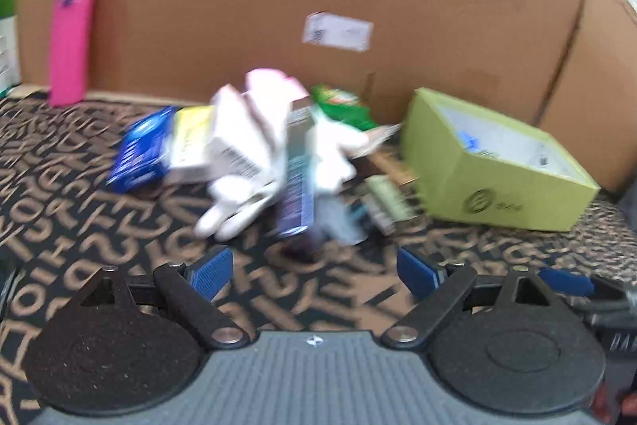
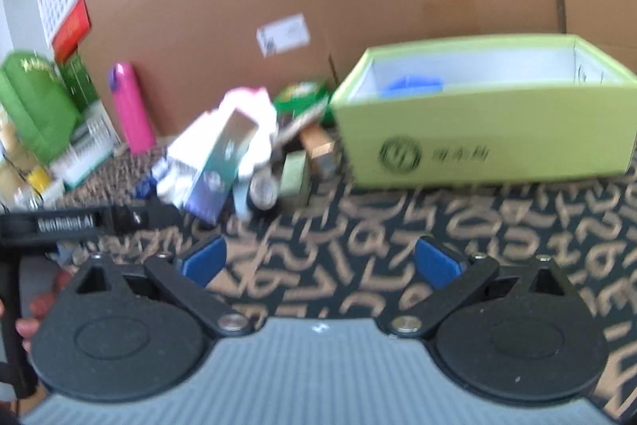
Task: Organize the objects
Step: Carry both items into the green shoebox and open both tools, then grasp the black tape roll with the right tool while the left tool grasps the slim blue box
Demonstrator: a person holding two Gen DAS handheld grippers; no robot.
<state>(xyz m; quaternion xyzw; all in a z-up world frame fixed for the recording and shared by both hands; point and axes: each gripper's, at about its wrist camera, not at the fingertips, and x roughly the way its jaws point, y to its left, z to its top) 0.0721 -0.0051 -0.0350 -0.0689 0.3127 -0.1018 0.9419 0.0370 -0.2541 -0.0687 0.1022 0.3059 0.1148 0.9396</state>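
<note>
A: State of each hand-held gripper?
B: Left hand-held gripper (image 1: 312, 267) and right hand-held gripper (image 2: 318, 261): jaws spread wide, grasping nothing, touching nothing.
A: The objects?
B: Jumbled pile of small boxes (image 1: 254, 154) ahead of both; open green box (image 2: 485, 130) ahead-right on the patterned surface (image 2: 398, 226).

Left gripper (image 1: 312, 271) and right gripper (image 2: 318, 261) spread wide (nothing between fingers).
</note>
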